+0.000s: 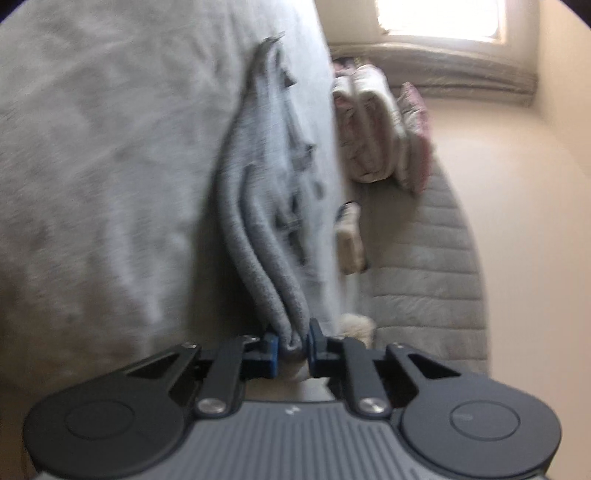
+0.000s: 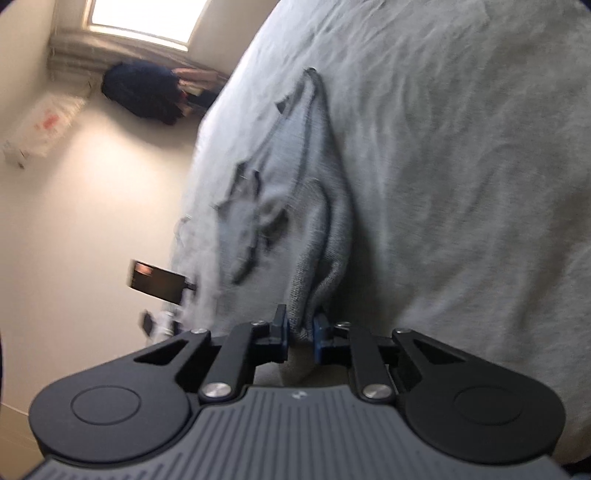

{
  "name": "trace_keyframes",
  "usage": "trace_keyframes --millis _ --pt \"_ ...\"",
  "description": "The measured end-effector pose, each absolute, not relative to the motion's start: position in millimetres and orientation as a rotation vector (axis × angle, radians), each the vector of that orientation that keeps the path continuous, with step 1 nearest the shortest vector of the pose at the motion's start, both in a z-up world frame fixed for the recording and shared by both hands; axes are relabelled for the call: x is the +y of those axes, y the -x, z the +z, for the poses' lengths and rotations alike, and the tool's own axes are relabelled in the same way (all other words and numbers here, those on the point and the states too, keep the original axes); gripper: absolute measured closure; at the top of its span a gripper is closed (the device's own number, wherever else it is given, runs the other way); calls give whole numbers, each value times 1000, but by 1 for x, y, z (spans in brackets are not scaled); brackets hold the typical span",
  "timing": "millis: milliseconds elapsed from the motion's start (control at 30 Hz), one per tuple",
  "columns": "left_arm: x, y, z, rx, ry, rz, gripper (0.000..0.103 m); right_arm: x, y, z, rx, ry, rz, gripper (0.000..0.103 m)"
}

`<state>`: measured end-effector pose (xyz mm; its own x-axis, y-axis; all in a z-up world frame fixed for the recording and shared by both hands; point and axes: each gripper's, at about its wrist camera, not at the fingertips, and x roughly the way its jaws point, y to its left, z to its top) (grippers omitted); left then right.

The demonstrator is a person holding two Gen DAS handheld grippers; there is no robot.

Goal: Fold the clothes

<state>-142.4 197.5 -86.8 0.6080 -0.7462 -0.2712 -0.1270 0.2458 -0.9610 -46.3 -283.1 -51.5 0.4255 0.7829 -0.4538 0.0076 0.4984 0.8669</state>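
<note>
Two grippers each pinch a bunched edge of the same grey garment (image 1: pixel 266 206), and both views are tilted and blurred.

Nearest in the left wrist view, the left gripper (image 1: pixel 292 345) has its blue-padded jaws clenched on a thick roll of the knit cloth at 6 o'clock. From there the garment runs up toward 12 o'clock in long folds, with dark lettering or marks across its face that are too smeared to read. It lies against a pale grey sheet (image 1: pixel 110 166) that fills the 9 o'clock side. At 3 o'clock a quilted mattress edge (image 1: pixel 424 280) shows, and beyond it, near 1 o'clock, sits a stack of folded pink-and-white fabric (image 1: pixel 373 122). Farthest off, a bright window (image 1: pixel 439 16) glows at 1 o'clock.

In the right wrist view the right gripper (image 2: pixel 300 334) is likewise clamped on a fold of the garment at 6 o'clock; the cloth spreads up toward 12 o'clock over the same sheet, which covers the 3 o'clock side. At 9 o'clock a small dark device (image 2: pixel 157 282) sits just beside the sheet's edge. Further away, toward 11 o'clock, a dark blue bundle (image 2: pixel 142 90) rests below the window.
</note>
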Motion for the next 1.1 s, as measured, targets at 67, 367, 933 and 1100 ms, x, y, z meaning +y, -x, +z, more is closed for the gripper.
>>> trace_keyframes --millis 67,367,933,1100 --pt "197 140 -79 818 1307 -520 90 -284 41 -45 1017 -977 595 87" --pt "199 100 -33 710 1370 -507 90 -276 -4 1 957 -1035 578 87" --pt "222 -4 -54 585 1383 -240 86 -253 -96 -41 834 -1155 440 83" --pt "231 -4 -56 495 1329 -161 55 -253 -100 -41 765 -1154 424 66"
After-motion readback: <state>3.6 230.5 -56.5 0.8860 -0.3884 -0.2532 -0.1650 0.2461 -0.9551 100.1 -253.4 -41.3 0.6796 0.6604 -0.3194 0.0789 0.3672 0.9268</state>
